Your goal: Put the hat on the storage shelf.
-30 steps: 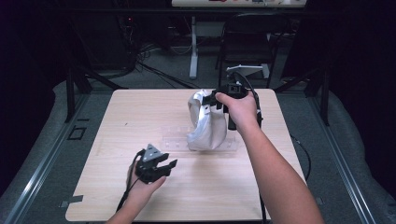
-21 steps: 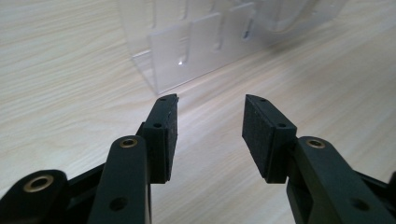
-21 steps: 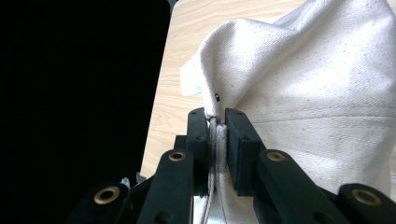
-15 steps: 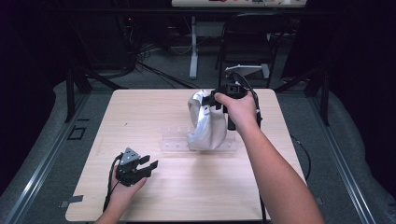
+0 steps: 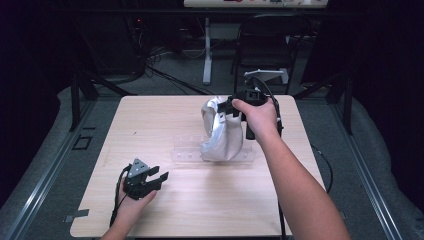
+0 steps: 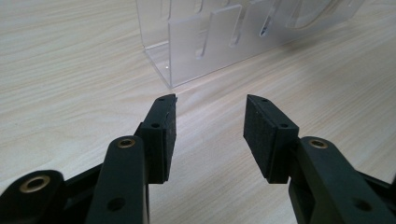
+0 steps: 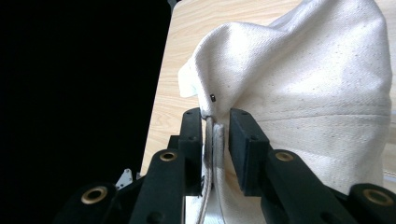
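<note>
Your right gripper [image 5: 231,109] clamped on white cloth bag [image 5: 220,132] rim, far centre of table [image 5: 150,125]. Your left gripper [image 5: 152,178] near left, jaws apart, facing clear acrylic rack [image 6: 219,37].

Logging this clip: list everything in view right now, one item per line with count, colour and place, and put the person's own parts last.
Table: one, light wood, centre of the high view.
Cloth bag: one, off-white, standing at mid-table, its rim pinched by the right gripper.
Acrylic rack: one, clear, slotted, lying on the table beside the bag's base.
Chair: one, black, behind the table's far edge.
Desk leg: one, white, on the floor behind the table.
Cables: several, dark, on the floor at the back.
Left gripper: one, black, near the table's front left, jaws apart.
Right gripper: one, black, closed on the bag's rim.
Forearms: two, entering from the bottom.
</note>
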Demonstrator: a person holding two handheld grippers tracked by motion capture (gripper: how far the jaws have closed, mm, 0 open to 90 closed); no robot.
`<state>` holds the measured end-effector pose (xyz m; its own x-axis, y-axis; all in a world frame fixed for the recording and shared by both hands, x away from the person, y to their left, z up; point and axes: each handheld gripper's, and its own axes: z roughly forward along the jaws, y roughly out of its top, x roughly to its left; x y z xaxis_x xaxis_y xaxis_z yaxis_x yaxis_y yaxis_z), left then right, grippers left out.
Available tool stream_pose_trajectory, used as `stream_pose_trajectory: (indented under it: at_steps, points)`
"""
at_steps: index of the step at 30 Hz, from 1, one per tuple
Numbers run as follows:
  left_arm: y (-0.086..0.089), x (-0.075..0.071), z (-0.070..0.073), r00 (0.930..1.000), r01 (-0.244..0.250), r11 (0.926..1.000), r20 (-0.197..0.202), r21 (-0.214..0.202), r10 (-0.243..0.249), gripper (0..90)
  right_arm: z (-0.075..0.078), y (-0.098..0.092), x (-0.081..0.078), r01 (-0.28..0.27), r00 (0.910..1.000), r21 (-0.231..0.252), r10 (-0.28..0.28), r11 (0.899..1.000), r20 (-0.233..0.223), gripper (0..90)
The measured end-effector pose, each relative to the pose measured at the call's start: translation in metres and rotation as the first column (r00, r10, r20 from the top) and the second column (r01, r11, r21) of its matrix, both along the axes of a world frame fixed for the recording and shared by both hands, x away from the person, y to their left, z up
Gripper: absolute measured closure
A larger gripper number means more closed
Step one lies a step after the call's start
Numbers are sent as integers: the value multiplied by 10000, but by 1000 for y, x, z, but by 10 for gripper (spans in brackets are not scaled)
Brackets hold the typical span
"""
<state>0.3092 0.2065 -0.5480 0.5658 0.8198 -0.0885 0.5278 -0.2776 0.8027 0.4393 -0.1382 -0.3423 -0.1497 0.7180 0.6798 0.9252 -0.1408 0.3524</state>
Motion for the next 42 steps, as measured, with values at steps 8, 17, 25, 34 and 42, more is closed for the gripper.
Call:
stream_pose_trajectory:
  at_steps: [8, 17, 25, 34, 42]
  points:
    - [0, 0, -1, 10000, 84, 10000, -16, 45, -84, 544, 6, -4, -4, 81, 9996, -50, -80, 10000, 283, 696]
    - [0, 0, -2, 10000, 5, 10000, 9, -10, -5, 539, 14, -12, -15, -84, 9986, -29, 86, 10000, 524, 635]
    - [0, 0, -2, 10000, 48, 10000, 1, 14, -48, 537, 14, -22, -32, -199, 9888, -371, 251, 9991, 1468, 508]
    - [-2, 0, -4, 10000, 73, 9999, -53, 85, -72, 534, 3, -36, -53, -409, 9803, -203, 441, 9990, 1926, 456]
    - [-3, 0, -5, 10000, 50, 9999, -85, 118, -49, 531, -12, -50, -71, -550, 9725, -158, 572, 9984, 2258, 446]
